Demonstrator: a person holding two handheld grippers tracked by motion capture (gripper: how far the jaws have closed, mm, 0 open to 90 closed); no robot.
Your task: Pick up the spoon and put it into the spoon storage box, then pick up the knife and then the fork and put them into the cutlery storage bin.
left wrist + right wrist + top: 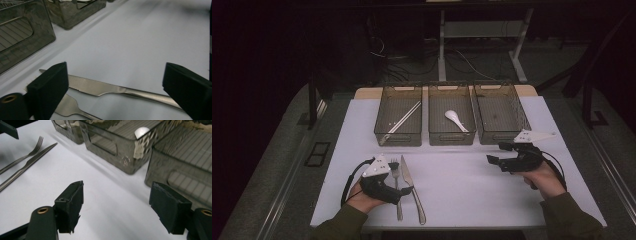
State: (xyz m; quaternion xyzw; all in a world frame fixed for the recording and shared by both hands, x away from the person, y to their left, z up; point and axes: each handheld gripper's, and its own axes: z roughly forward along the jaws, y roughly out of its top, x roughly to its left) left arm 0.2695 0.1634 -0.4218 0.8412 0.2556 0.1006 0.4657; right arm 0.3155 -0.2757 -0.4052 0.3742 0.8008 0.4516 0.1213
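A metal fork point(395, 167) and knife point(407, 172) lie side by side on the white mat point(462, 185), near its front left. My left gripper point(408, 189) hovers low over them, open. In the left gripper view its jaws point(116, 72) stand wide apart with the knife point(100, 88) running across between them and the fork point(66, 106) by the left jaw; neither pad touches metal. My right gripper point(497, 153) is held at the right of the mat, pointing left, open and empty point(117, 188). From there the fork point(30, 152) and knife point(30, 162) show far off.
Three smoky clear bins stand in a row at the back of the mat. The left bin point(398, 135) holds pale chopsticks point(404, 117), the middle bin point(452, 137) a white spoon point(455, 120), and the right bin point(499, 136) stands just beyond my right gripper.
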